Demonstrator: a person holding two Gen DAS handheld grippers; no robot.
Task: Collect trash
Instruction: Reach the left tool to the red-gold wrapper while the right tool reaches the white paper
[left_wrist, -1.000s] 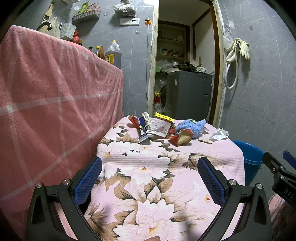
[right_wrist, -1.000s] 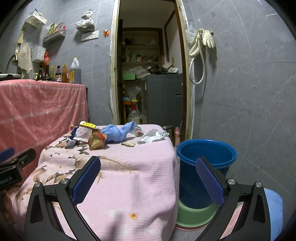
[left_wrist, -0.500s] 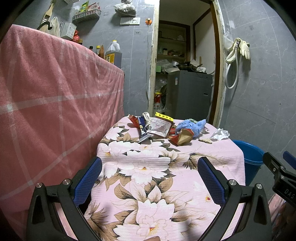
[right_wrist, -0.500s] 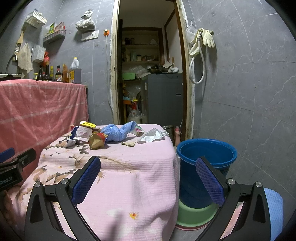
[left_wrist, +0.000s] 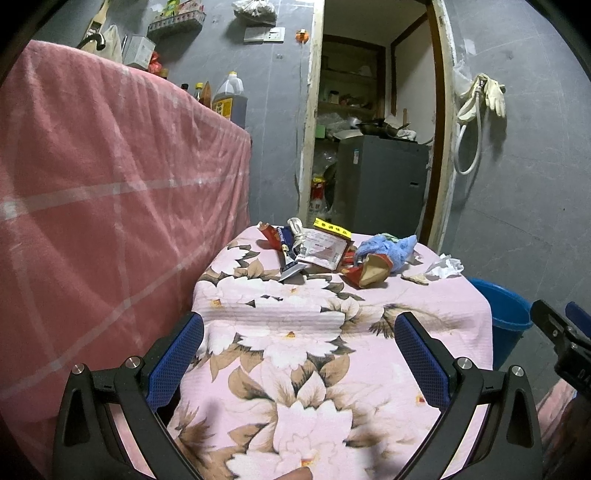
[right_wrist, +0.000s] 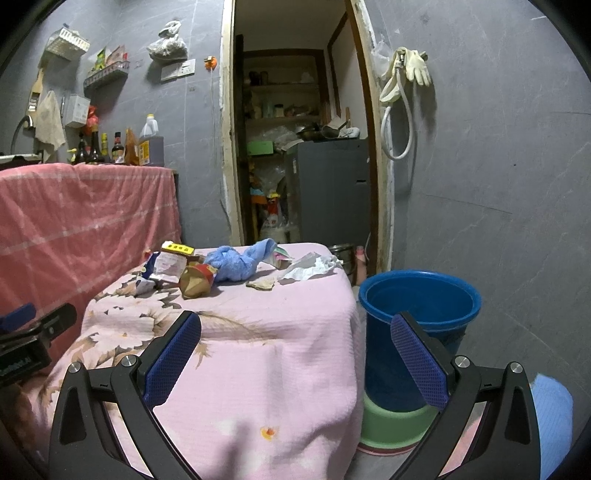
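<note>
left gripper (left_wrist: 299, 354): jaws wide apart, empty, lower frame
right gripper (right_wrist: 295, 350): jaws wide apart, empty, lower frame

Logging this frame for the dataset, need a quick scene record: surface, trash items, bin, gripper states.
surface: table under pink floral cloth
trash: crumpled tissue, white packet, red-gold wrapper, small scrap, all at far end
other: blue cloth among the trash
bin: blue bucket on floor, right of table, looks empty
left hand-held gripper: open, holding nothing
right hand-held gripper: open, holding nothing
</note>
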